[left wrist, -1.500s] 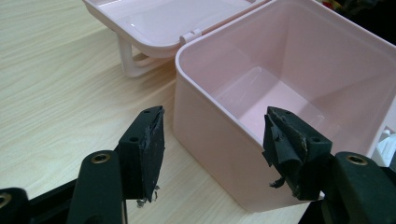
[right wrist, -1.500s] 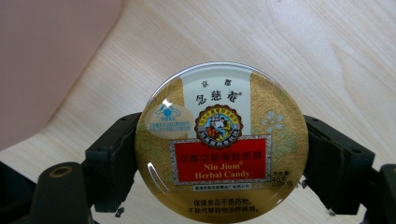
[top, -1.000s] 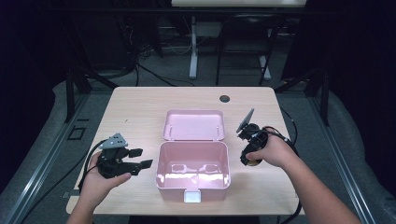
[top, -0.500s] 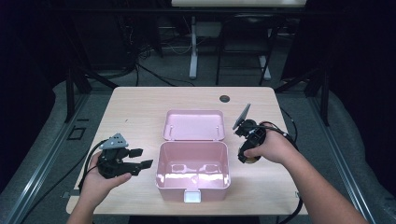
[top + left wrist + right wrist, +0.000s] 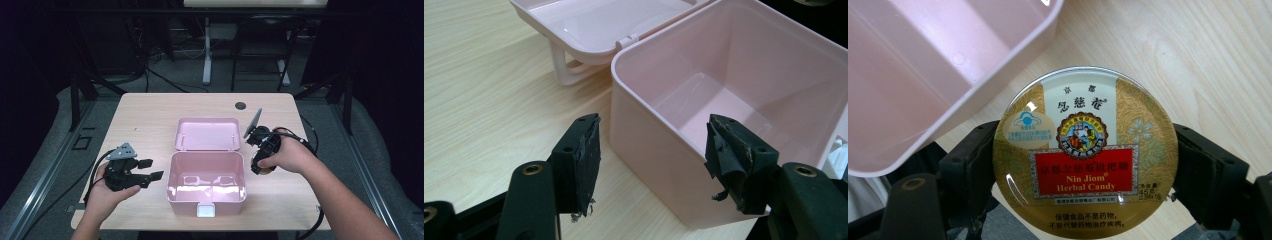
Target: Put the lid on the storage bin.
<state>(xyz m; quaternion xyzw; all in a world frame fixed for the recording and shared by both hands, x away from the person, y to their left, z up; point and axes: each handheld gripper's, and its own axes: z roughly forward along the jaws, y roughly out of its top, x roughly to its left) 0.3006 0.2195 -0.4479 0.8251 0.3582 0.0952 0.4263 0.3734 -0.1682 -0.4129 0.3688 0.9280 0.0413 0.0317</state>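
Note:
A pink plastic box point(image 5: 207, 180) stands open near the table's front edge, its lid point(image 5: 206, 134) lying flat behind it. My right gripper point(image 5: 261, 167) hangs just right of the box, shut on a round gold candy tin point(image 5: 1085, 157) that reads "Nin Jiom Herbal Candy". The tin is held by its rim, face up, beside the box's corner point(image 5: 938, 75). My left gripper point(image 5: 150, 170) rests left of the box, open with nothing between its fingers point(image 5: 583, 157). Its jaws point at the box's left wall point(image 5: 659, 145).
A small dark round grommet point(image 5: 240, 105) sits in the table near the far edge. The bare wooden table point(image 5: 145, 120) has free room at the left and back. Cables trail from both grippers off the table's sides.
My right gripper has moved slightly toward the box and dipped lower with the tin. The left gripper has stayed where it was.

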